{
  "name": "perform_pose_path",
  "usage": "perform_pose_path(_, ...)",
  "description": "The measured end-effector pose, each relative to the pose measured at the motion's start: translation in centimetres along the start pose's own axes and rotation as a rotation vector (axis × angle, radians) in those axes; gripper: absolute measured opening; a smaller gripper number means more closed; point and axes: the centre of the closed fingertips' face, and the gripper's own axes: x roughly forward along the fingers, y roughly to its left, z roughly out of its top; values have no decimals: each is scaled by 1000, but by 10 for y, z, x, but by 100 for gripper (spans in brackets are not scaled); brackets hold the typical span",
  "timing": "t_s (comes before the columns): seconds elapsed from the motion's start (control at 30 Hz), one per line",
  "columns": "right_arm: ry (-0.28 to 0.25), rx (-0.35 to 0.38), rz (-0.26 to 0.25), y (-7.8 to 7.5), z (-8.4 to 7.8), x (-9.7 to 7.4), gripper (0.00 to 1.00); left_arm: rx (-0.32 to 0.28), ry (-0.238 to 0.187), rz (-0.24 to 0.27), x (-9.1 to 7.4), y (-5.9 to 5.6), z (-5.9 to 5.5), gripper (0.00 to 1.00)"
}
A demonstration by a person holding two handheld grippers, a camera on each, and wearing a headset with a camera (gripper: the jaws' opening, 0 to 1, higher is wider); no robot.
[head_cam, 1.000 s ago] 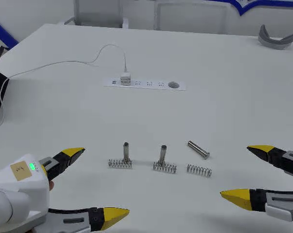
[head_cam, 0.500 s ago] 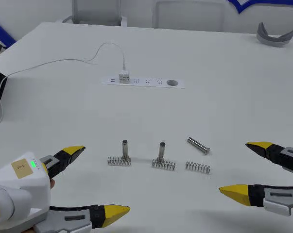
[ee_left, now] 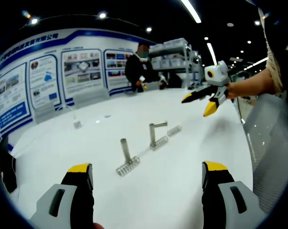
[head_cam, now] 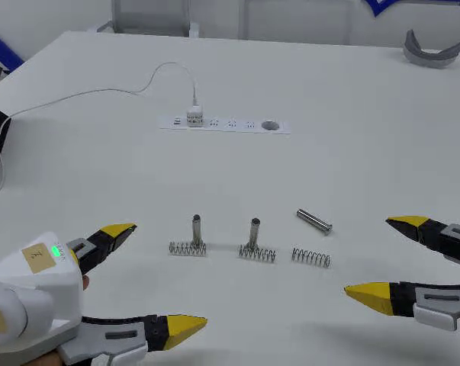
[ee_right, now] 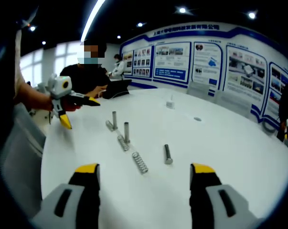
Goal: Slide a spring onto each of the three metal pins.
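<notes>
White counter, and both sets of jaws are spread wide with nothing in them: the left hand-held gripper and right hand-held gripper hover well apart with the parts between them. Just ahead of the left one, the first pin and second pin stand upright. The third pin lies flat, closer to the right one, and the three springs lie loose, one just beside each pin.

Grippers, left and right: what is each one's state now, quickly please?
Left gripper: open, holding nothing.
Right gripper: open, holding nothing.
</notes>
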Motion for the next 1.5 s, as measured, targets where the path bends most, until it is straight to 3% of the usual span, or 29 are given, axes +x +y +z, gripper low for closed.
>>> perform_pose_path(0.3,7,3,-10,-5,7,0,75,2,-7,1,0,1,3,96)
perform_pose_path(0.57,52,-14,-5,-15,15,13,64,2,-11,6,0,2,3,96)
perform_pose_path(0.9,121,2,-6,-24,26,44,46,1,-15,2,2,-1,5,96)
perform_pose_path(1.17,203,42,-37,-36,18,72,32,-2,-14,2,2,-3,3,95)
perform_pose_path(1.5,306,67,-39,-44,5,101,25,-2,-14,1,3,-2,3,95)
